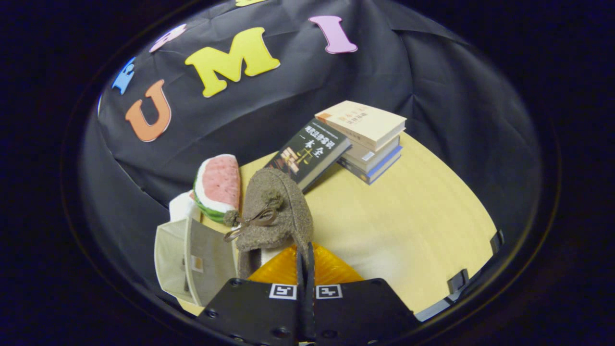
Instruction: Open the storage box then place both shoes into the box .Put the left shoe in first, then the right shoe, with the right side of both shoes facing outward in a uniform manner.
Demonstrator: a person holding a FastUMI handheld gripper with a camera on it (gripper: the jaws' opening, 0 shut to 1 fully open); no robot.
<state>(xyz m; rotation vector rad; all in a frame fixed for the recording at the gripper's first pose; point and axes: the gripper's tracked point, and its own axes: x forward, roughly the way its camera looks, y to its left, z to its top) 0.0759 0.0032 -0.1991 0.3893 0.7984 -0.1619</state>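
Observation:
A brown fuzzy shoe with a small brown bow hangs tilted just ahead of my fingers. My gripper is shut on the thin rim of the shoe, the two fingers pressed close together. Left of the shoe is the white storage box, and I can see its pale inner wall. A ribbed orange translucent panel lies under the shoe and behind the fingers. I cannot tell whether this panel is the box's door.
A toy watermelon slice stands behind the box and the shoe. Beyond it a dark book leans against a stack of books. The pale wooden table stretches to the right, and black cloth walls surround it.

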